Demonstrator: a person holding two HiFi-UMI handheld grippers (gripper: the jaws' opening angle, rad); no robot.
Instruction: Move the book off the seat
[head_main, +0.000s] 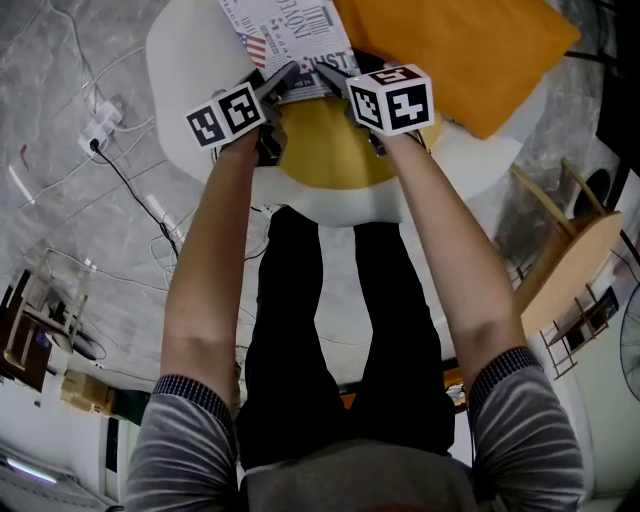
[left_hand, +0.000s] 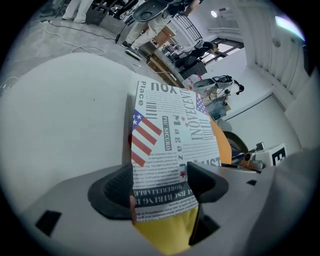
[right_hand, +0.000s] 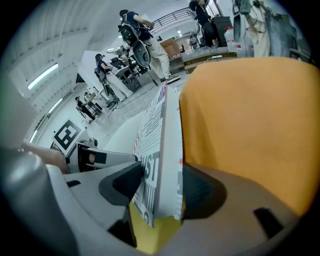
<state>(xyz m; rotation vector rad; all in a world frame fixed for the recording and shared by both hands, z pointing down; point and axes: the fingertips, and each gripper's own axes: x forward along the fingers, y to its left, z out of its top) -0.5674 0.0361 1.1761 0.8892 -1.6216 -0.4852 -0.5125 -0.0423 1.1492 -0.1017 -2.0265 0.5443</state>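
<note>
The book, with a newspaper-print cover and a small flag, rests at the back of the yellow seat cushion of a white chair. An orange pillow lies beside it on the right. My left gripper is at the book's near left corner. In the left gripper view the cover fills the gap of the left gripper, whose jaws stand wide. My right gripper is at the near right corner. The right gripper has the book edge-on, with both pads against its covers.
Cables and a power strip lie on the marble floor at the left. A wooden rack stands right of the chair. The person's legs are in front of the seat. Several people and equipment are in the background.
</note>
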